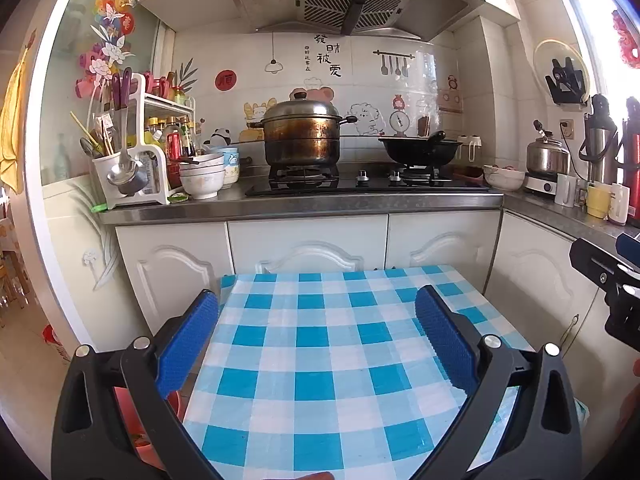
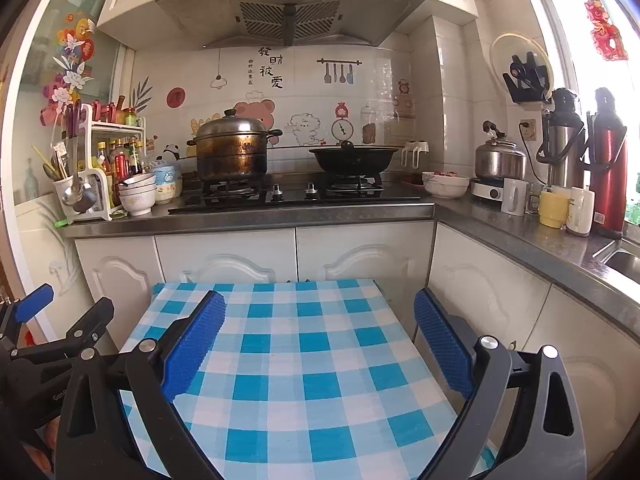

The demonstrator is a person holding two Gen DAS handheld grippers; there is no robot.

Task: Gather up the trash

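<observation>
Blue-checked cloth under both your grippers, no trash showing on it.

Your left gripper (image 1: 318, 344) and right gripper (image 2: 320, 344) hang spread wide and empty over the table (image 2: 304, 360), whose far edge runs crosswise just short of the white cabinet doors (image 2: 224, 264). Past them, the steel counter (image 2: 256, 220) carries a steamer pot (image 2: 232, 152) and a black wok (image 2: 352, 158).

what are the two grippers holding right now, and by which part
Nothing is held. The left gripper and the right gripper are both open, with only the checked tablecloth showing between their blue pads. No trash is in view on the cloth.
</observation>
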